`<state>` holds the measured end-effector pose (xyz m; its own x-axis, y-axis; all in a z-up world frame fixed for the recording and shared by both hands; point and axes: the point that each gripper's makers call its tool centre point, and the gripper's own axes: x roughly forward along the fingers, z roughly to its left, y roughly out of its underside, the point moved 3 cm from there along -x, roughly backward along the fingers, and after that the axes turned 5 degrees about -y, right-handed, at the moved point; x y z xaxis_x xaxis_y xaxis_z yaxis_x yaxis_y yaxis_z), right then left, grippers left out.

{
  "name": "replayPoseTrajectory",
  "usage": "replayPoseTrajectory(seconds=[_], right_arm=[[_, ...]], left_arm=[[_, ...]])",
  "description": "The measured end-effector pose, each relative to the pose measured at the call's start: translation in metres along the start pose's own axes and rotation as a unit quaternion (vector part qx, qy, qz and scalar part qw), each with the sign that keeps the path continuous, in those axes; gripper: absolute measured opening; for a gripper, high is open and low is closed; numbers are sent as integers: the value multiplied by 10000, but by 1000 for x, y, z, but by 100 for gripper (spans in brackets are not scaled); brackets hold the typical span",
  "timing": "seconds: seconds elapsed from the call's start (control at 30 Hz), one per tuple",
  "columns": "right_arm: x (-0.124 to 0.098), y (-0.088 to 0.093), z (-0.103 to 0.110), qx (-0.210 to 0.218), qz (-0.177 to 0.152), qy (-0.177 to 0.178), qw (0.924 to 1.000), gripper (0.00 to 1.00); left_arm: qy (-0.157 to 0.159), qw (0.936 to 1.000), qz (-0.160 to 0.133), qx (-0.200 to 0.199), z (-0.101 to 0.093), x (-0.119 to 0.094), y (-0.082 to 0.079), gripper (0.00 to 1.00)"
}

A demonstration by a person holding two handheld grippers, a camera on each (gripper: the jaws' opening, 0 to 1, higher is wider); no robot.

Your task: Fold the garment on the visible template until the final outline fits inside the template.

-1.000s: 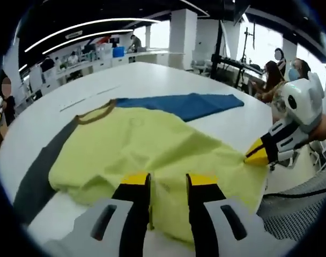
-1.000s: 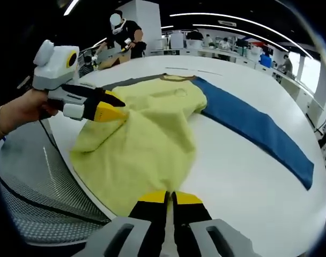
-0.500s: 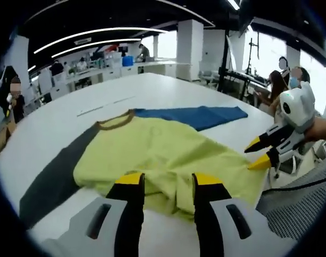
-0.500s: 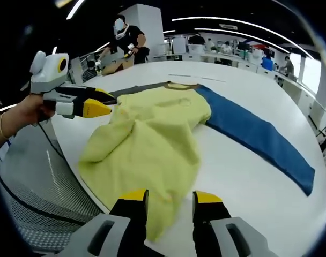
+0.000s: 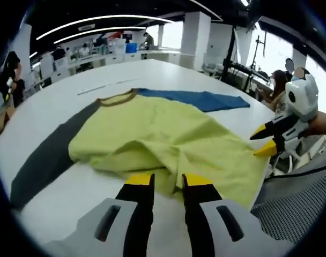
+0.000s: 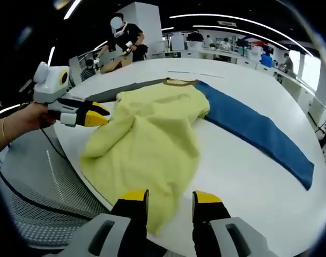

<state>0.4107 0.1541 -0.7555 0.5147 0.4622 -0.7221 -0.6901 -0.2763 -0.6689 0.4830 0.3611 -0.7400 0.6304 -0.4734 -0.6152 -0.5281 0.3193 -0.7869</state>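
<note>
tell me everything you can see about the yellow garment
The yellow garment is a soft, pale yellow-green knit top with a brown-trimmed round neckline at its far end. It lies rumpled and partly folded on the white table, across the grey and blue template strips, its near hem draped toward the table edge. Both grippers are open: the right gripper straddles the hem, and the left gripper sits at a raised fold.

The surface (image 6: 243, 176) lies bare and wide beyond the blue sleeve (image 6: 257, 131) and past the collar, giving open passage there. The rumpled yellow shirt (image 6: 147, 144) covers the near edge, draping over it. Beside the grey sleeve (image 5: 45, 158) the top is free. A mesh chair (image 6: 45, 182) crowds the near edge.
</note>
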Motion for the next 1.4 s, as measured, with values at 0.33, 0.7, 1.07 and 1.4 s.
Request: replayPoseTrajectory(seconds=[0.33,0.7,1.07,1.4], right_arm=[[2,7,2,42,86,-27,10000,21],[5,13,3,-118,207,97,9997,11],[6,12,-2,-87,145,176,9997,0],[-2,-1,-1,-106,23,99,9999,0]], left_arm=[[162,9995,118,-260,0,13,4,5],[44,9997,34,-241,4,8,1,1],[-58,9987,-54,-495,14,-11,-9,1],[-256,9950,-56,-960,28,-49,1,1]])
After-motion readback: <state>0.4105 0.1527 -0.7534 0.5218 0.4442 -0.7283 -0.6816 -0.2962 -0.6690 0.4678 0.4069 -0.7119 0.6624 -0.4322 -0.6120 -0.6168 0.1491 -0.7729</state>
